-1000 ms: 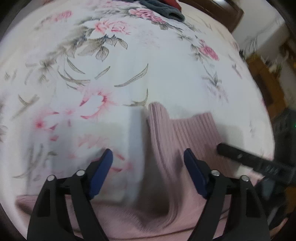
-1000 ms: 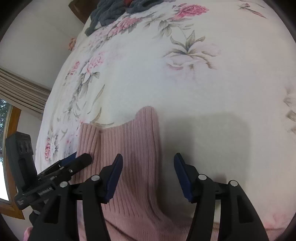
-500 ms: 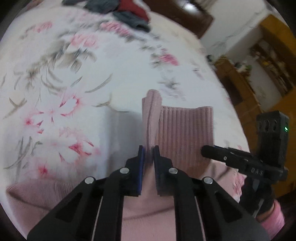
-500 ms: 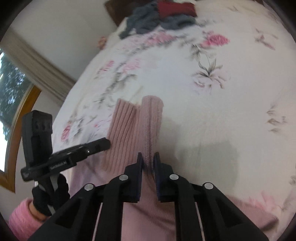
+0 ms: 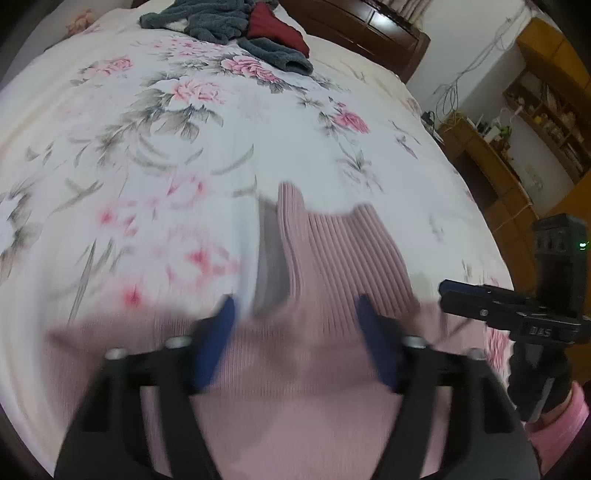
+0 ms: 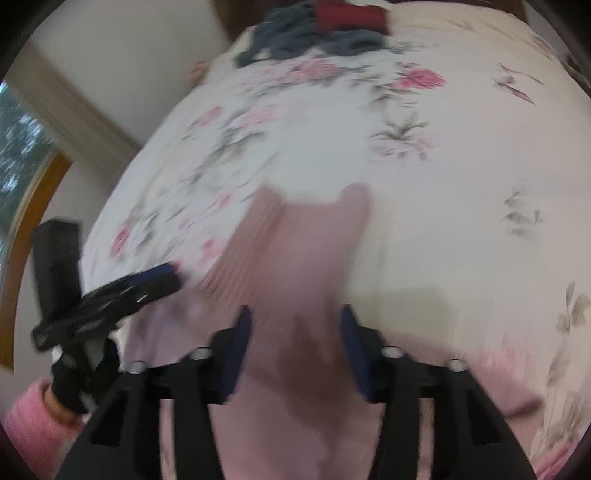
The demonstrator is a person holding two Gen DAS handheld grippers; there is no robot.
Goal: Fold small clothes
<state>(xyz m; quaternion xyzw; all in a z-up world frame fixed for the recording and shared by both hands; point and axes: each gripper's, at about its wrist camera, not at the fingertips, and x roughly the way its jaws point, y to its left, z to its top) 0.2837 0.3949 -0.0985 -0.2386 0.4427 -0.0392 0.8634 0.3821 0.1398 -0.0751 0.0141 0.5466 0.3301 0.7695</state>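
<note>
the left gripper, low in the centre of the left wrist view, has its jaws spread wide, the blue pads standing well apart with nothing pinched between them. beneath and between them lies the pink ribbed sweater, spread on the floral bedspread; a folded sleeve and ribbed hem reach up toward mid frame. whether the pads brush the knit cannot be told through the blur. the right gripper, low centre in the right wrist view, is likewise released, its jaws parted around a raised ridge of the sweater without clamping it. each tool shows in the other's view: the right one at the right edge, the left at the left edge, both over the garment's sides. a heap of grey and red clothes sits at the top of the frame, far from the sweater.
</note>
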